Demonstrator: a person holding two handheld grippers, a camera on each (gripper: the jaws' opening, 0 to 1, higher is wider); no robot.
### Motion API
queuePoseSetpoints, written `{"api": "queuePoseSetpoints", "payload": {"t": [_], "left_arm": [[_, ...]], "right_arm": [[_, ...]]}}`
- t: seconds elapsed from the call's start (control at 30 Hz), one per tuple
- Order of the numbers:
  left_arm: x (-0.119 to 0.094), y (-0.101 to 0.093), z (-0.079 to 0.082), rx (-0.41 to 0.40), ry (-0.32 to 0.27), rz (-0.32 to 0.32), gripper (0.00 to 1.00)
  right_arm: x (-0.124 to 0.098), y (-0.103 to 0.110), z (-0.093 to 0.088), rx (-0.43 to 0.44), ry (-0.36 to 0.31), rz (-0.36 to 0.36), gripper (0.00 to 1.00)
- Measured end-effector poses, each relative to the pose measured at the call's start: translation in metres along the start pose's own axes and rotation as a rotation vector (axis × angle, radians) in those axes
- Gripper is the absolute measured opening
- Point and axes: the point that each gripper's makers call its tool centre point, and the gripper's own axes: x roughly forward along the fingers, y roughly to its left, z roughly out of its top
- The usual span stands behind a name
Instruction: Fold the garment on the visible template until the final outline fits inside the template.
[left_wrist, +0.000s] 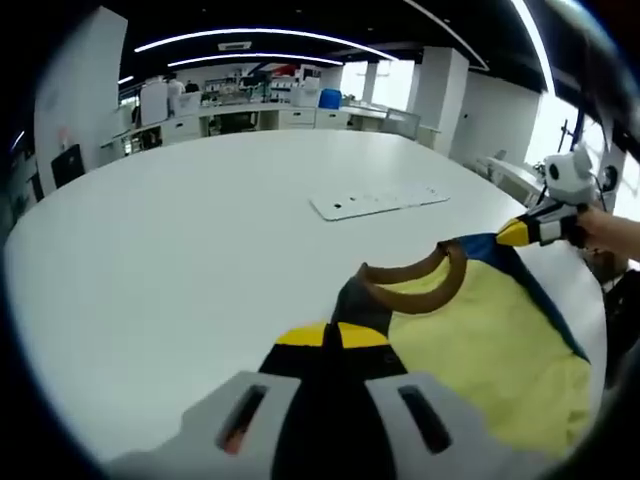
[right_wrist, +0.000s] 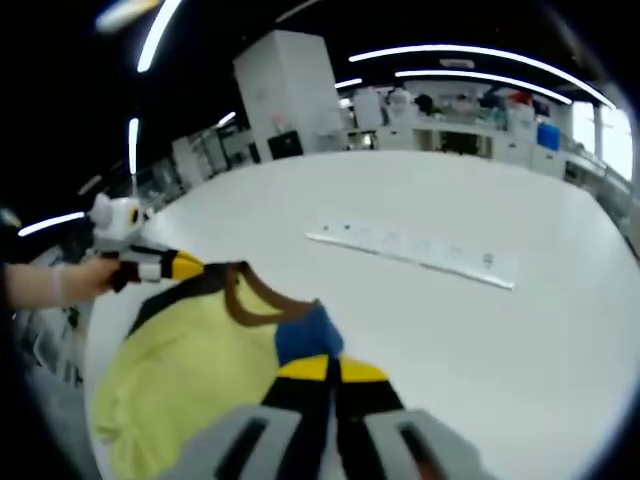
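**Both grippers clamped on yellow shirt shoulders**

Left gripper (left_wrist: 333, 335) jaws together, pinching dark shoulder fabric of yellow garment (left_wrist: 490, 350) just beside brown collar (left_wrist: 420, 280). Right gripper (right_wrist: 327, 369) jaws together on blue shoulder patch, same garment (right_wrist: 190, 370). Garment lifted at shoulders, body draped toward near edge of white table (left_wrist: 180, 260). Farther out, flat white strip (right_wrist: 415, 250) lying on table, well apart from garment. Beyond, office benches, ceiling lights.

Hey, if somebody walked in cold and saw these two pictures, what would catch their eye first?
The yellow shirt with its brown collar, held up over the big white table. The left gripper and the right gripper are each shut on a shoulder. A long white strip lies further out on the table.
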Motion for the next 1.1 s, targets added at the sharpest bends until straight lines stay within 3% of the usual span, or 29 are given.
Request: {"api": "queuePoseSetpoints", "payload": {"t": [0.33, 0.73, 0.97, 1.1], "left_arm": [[0.008, 0.005, -0.008, 0.004, 0.029, 0.019, 0.00], [0.009, 0.008, -0.008, 0.020, 0.020, 0.014, 0.00], [0.000, -0.003, -0.001, 0.049, 0.004, -0.048, 0.19], [-0.005, -0.007, 0.001, 0.082, -0.006, -0.072, 0.38]], "right_arm": [[0.008, -0.003, -0.014, 0.010, 0.035, -0.001, 0.00], [0.007, -0.002, -0.014, -0.007, 0.041, 0.012, 0.00], [-0.005, 0.013, -0.010, -0.032, 0.019, 0.044, 0.16], [-0.008, 0.025, -0.006, -0.034, -0.001, 0.092, 0.30]]}}
